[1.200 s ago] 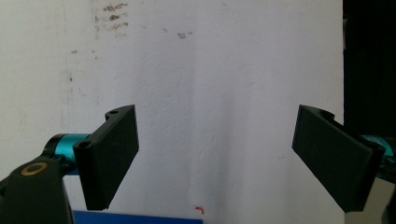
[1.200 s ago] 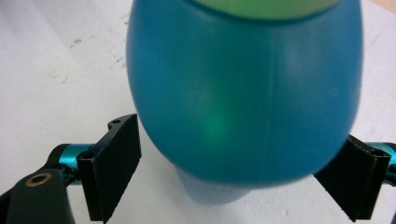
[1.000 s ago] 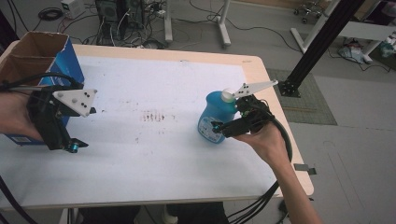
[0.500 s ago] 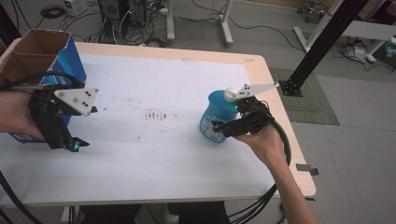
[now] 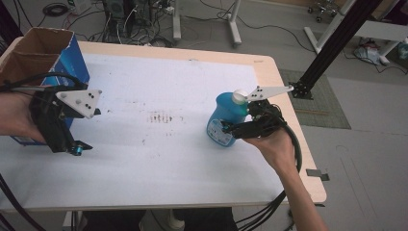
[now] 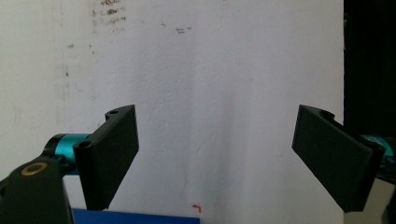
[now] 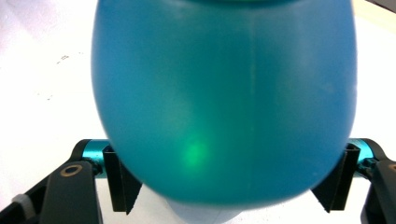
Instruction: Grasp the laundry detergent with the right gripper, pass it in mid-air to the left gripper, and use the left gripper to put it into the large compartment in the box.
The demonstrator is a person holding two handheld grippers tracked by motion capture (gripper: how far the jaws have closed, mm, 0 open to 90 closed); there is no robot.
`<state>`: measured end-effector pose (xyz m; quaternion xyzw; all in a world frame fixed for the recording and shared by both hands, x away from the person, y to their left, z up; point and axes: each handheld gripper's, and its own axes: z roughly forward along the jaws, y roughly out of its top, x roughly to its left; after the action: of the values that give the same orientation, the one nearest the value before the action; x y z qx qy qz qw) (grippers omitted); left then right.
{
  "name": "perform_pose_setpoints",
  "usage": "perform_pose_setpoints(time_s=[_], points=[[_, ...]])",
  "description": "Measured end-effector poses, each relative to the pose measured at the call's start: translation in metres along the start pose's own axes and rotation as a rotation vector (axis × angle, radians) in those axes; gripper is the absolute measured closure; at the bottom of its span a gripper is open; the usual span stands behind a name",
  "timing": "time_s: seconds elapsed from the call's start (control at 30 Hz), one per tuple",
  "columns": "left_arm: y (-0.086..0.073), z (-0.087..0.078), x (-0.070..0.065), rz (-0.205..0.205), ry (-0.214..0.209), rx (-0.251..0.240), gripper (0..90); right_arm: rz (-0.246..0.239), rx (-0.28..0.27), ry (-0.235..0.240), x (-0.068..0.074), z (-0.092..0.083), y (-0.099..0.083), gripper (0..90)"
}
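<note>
**Right jaws closing around blue bottle, left gripper idle by box**

We see two containers. A cardboard box (image 5: 45,57) with a blue printed side sits at the upper left of the high view, on the desk's (image 5: 159,159) left edge; its top is open, and we cannot tell what is inside. The other is a blue bottle (image 5: 227,120), right of centre in the high view, standing on the white desk cover near the right edge.

The bottle is translucent teal-blue plastic, rounded and bulging in the body, with a white cap or ball at the top and a pale printed label low on the side facing us. We cannot tell how full it is. In the right gripper view the body (image 7: 224,98) takes up most of the frame, with a faint vertical mould seam running down it and a green glint low on it.

It stands upright, base on the desk, long axis vertical, cap pointing up.

The right gripper (image 5: 250,126) comes in from the lower right of the high view, held level against the bottle's side. Its jaws have just been closing, with the bottle's body between them; in the right gripper view both sit right at the body's flanks, and we cannot tell whether they press yet.

The left gripper (image 6: 215,154) hangs just in front of the box, jaws wide apart with bare white desk between them.
</note>
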<state>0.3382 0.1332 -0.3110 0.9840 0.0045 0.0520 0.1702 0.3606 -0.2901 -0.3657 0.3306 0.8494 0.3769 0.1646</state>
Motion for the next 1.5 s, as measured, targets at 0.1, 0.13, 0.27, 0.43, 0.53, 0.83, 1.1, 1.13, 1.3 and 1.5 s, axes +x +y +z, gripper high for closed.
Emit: perform_pose_setpoints(time_s=[0.1, 0.13, 0.27, 0.43, 0.53, 0.83, 1.1, 1.13, 1.3, 1.5], points=[[0.0004, 0.0004, 0.0008, 0.004, -0.003, 0.002, 14.6, 0.001, -0.004, 0.000, 0.0003, -0.0007, 0.0005, 25.4], [0.0002, 0.0008, 0.0003, -0.003, -0.003, 0.000, 14.6, 0.005, -0.006, 0.003, 0.0001, -0.0007, 0.0005, 25.5], [0.0007, 0.0012, 0.0012, 0.003, -0.003, 0.003, 14.6, 0.004, -0.011, 0.008, 0.0001, -0.0009, 0.0008, 27.1], [0.0010, 0.0017, 0.0011, 0.000, -0.003, 0.003, 14.6, 0.007, -0.016, 0.017, -0.0002, -0.0006, 0.0009, 31.1], [0.0011, 0.0015, 0.0011, 0.001, -0.002, 0.001, 14.6, 0.009, -0.022, 0.022, -0.0003, -0.0009, 0.0012, 31.9], [0.0000, 0.0015, 0.0012, -0.004, -0.001, -0.003, 14.6, 0.013, -0.023, 0.035, 0.0008, 0.0004, 0.0016, 34.1], [0.0002, 0.0018, 0.0012, -0.003, 0.002, -0.002, 14.6, 0.017, -0.028, 0.049, 0.0011, -0.0002, 0.0002, 36.4], [0.0005, 0.0018, 0.0012, -0.002, 0.003, -0.003, 14.6, 0.019, -0.028, 0.049, 0.0013, -0.0001, -0.0001, 36.7], [0.0007, 0.0013, 0.0020, 0.004, 0.004, 0.000, 14.6, 0.026, -0.041, 0.058, 0.0005, 0.0008, -0.0024, 42.5], [0.0006, -0.0029, 0.0040, -0.027, 0.006, -0.027, 14.7, 0.006, -0.050, 0.050, 0.0009, 0.0013, -0.0040, 45.6]])
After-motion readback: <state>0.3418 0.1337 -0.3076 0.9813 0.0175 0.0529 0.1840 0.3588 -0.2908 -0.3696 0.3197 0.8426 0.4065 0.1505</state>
